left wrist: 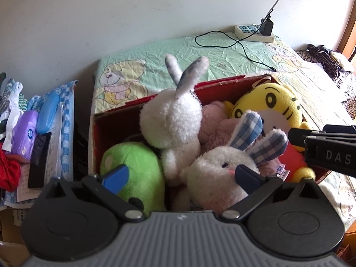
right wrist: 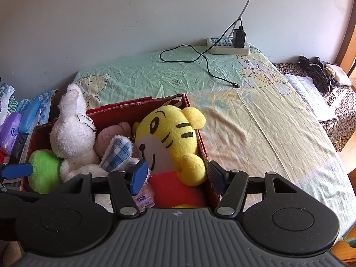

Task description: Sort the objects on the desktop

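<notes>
Left wrist view: left gripper (left wrist: pixel 181 175) is hovering with jaws spread, empty, over a red box (left wrist: pixel 104 120) holding plush toys on the bed (left wrist: pixel 222 51). Right wrist view: right gripper (right wrist: pixel 178 174) is hanging with jaws spread around the yellow tiger plush (right wrist: pixel 171 138) lying at the box's right end.

Plush toys (right wrist: pixel 169 133) fill the box (right wrist: pixel 133 105) on the bed (right wrist: pixel 255 115); a power strip (right wrist: pixel 228 45) lies behind.

A plain pale wall (right wrist: pixel 133 17) stands behind a bed (right wrist: pixel 255 115) covered by a crinkled green and yellow sheet printed with bears. A white power strip (right wrist: pixel 227 45) lies at the wall with a black charger plugged in. Daylight falls across the sheet. Wood trim (right wrist: pixel 347 44) edges the right.
</notes>
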